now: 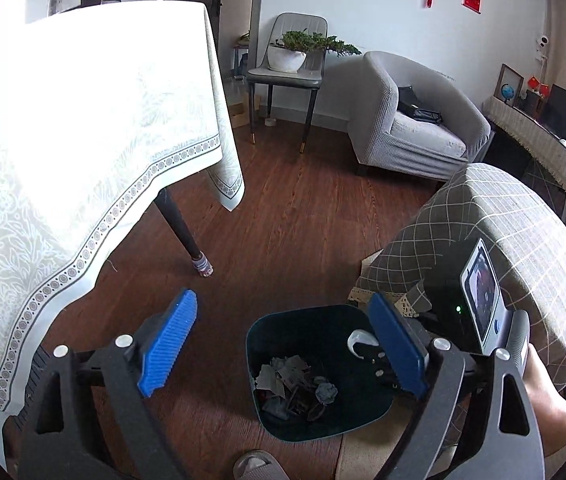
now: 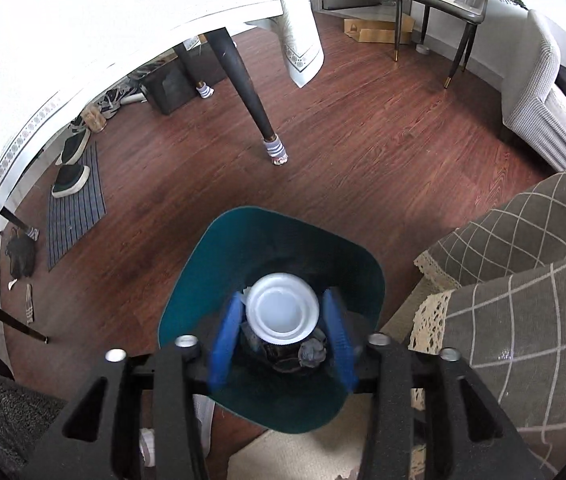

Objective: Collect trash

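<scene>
Hovering over bin (image 2: pixel 187 280), R gripper (image 2: pixel 283 334) loosely flanks white lid (image 2: pixel 283 312); L gripper (image 1: pixel 283 344) wide open.

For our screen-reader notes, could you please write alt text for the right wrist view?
The right tool holds a white plastic cup over a teal trash bin containing crumpled scraps, on a wooden floor.

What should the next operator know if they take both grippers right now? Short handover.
Left gripper: open, empty, hovering beside the bin.
Right gripper: over the teal trash bin, white plastic cup between its blue pads; the jaws look slightly apart, so grip is uncertain.
Done: crumpled paper scraps lie in the bin.
Left: let the cup drop in, then look for more trash.
</scene>
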